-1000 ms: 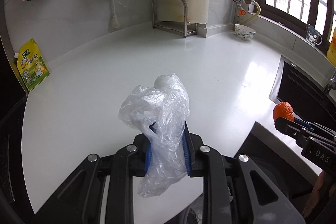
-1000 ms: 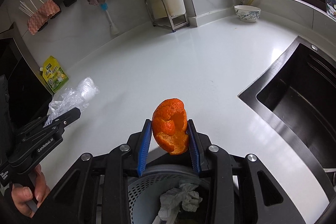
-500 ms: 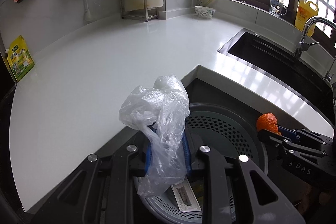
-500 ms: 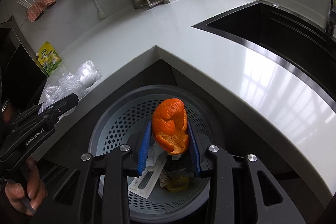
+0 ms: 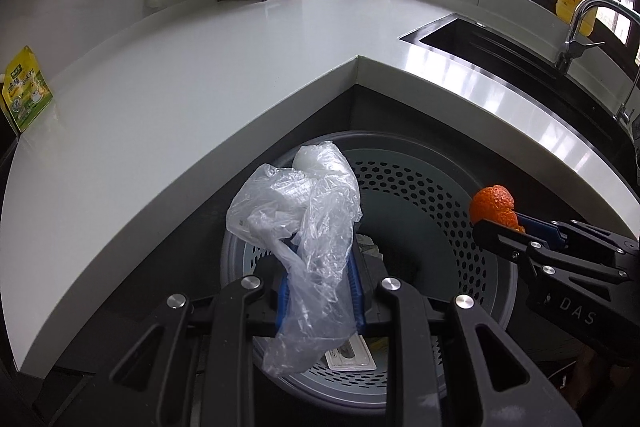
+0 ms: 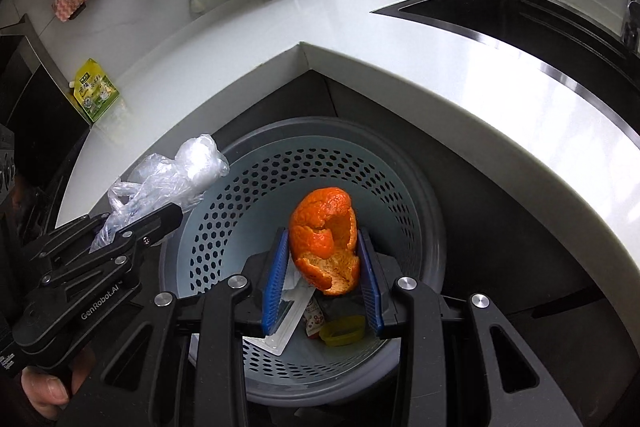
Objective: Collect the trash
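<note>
**Two drops over the bin, both can miss**

My left gripper (image 5: 318, 283) pinches a crumpled plastic bag (image 5: 296, 211); most of its bulk billows beyond my fingertips, partly over the perforated trash basket (image 5: 420, 187), partly over its near rim. My right gripper (image 6: 322, 275) clamps an orange peel (image 6: 326, 235) above the basket's middle. If released here, the film may cling to a pad or drift outside

White letters "DAS" stand on the black body of the right gripper (image 5: 496, 223), off to the right of the left jaws. "GenRobot.AI" runs along the left gripper (image 6: 140, 223), left of the right jaws. The yellow-green pouch (image 6: 95, 95) far beyond them carries print too small to read.
</note>
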`<action>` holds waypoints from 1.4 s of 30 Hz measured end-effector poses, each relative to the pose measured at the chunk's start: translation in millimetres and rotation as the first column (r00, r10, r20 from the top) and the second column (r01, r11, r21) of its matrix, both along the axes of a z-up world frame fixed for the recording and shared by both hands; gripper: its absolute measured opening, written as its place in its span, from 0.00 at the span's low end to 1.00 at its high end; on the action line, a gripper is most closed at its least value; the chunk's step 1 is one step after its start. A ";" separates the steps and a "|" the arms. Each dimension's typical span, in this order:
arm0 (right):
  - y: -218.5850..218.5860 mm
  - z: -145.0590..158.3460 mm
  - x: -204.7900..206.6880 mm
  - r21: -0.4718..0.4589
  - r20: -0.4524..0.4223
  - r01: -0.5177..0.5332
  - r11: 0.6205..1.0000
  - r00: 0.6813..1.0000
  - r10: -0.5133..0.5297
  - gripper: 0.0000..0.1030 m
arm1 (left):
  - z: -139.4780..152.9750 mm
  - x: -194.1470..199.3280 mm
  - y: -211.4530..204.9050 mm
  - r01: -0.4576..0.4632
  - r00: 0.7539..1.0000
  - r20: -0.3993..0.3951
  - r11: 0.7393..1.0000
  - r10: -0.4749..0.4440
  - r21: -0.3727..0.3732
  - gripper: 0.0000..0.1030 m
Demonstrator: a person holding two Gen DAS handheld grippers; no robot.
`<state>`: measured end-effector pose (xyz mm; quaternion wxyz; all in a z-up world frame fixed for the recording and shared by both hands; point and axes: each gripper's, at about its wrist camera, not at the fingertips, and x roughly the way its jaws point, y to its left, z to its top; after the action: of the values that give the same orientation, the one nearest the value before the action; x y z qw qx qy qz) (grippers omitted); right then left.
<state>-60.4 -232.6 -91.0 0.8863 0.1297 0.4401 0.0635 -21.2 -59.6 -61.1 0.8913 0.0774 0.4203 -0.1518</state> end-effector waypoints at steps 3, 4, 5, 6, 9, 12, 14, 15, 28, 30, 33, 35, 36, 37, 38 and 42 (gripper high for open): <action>1.1 -1.6 -0.4 0.003 -0.001 -0.007 1.000 1.000 0.007 0.32 | 1.2 -1.3 3.0 -0.005 1.000 0.002 1.000 0.005 -0.007 0.27; 1.1 -2.0 -0.2 0.007 -0.001 -0.010 1.000 1.000 0.010 0.32 | 1.1 -1.6 3.9 -0.006 1.000 -0.001 1.000 0.006 -0.009 0.31; 1.5 -2.2 -0.2 0.008 -0.002 -0.011 1.000 1.000 0.011 0.32 | 1.2 -0.9 4.3 -0.007 1.000 -0.004 1.000 0.007 -0.011 0.33; 1.9 -2.1 0.5 0.006 -0.003 -0.012 1.000 1.000 0.012 0.34 | 1.2 -1.1 4.7 -0.009 1.000 -0.006 1.000 0.009 -0.012 0.40; 1.0 0.6 -1.2 0.000 0.015 -0.005 1.000 1.000 0.005 0.51 | 4.5 -2.0 8.4 -0.021 1.000 0.008 1.000 0.021 -0.021 0.66; -1.3 2.5 -1.7 0.002 0.023 0.002 1.000 1.000 -0.002 0.52 | 6.1 -2.4 10.9 -0.032 0.999 0.014 0.999 0.032 -0.016 0.66; -3.2 2.1 -2.0 0.007 0.020 0.008 1.000 1.000 -0.008 0.53 | 6.0 -1.7 13.3 -0.042 0.999 0.010 0.999 0.042 -0.018 0.68; -3.8 1.6 -1.8 0.009 0.017 0.011 1.000 1.000 -0.011 0.53 | 5.9 -1.7 14.5 -0.048 0.999 0.009 0.999 0.048 -0.018 0.70; -3.6 -2.5 0.0 0.002 0.001 0.036 0.999 0.999 -0.036 0.56 | 5.4 -2.4 21.9 -0.088 0.996 0.012 0.996 0.087 0.005 0.77; -1.8 -4.7 0.7 -0.007 -0.006 0.035 0.999 0.999 -0.035 0.56 | 5.4 -2.1 23.2 -0.093 0.996 0.010 0.996 0.093 0.005 0.78; -0.1 -6.4 1.2 -0.011 -0.012 0.030 0.999 0.999 -0.030 0.56 | 5.1 -1.3 24.5 -0.099 0.995 0.008 0.995 0.099 0.008 0.79; 0.9 -7.0 1.7 -0.012 -0.015 0.025 1.000 1.000 -0.025 0.56 | 4.8 -1.2 25.6 -0.105 0.995 0.005 0.994 0.105 0.008 0.82; 1.4 -7.3 1.9 -0.014 -0.015 0.023 1.000 1.000 -0.023 0.56 | 4.7 -1.1 26.2 -0.106 0.994 0.005 0.994 0.106 0.006 0.82; 1.8 -7.4 2.0 -0.014 -0.015 0.021 1.000 1.000 -0.021 0.57 | 4.7 -1.0 26.6 -0.107 0.994 0.004 0.994 0.107 0.007 0.83; 2.1 -7.6 2.3 -0.015 -0.016 0.020 1.000 1.000 -0.020 0.57 | 4.9 -0.9 26.2 -0.108 0.994 0.004 0.994 0.108 0.008 0.83; 3.3 -8.7 3.8 -0.018 -0.019 0.015 1.000 1.000 -0.015 0.58 | 4.4 -0.9 26.3 -0.109 0.994 0.002 0.994 0.109 0.011 0.84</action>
<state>-56.7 -229.4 -99.7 0.8835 0.1258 0.4482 0.0518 -22.1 -33.3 -56.7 0.8981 0.0594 0.4241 -0.1006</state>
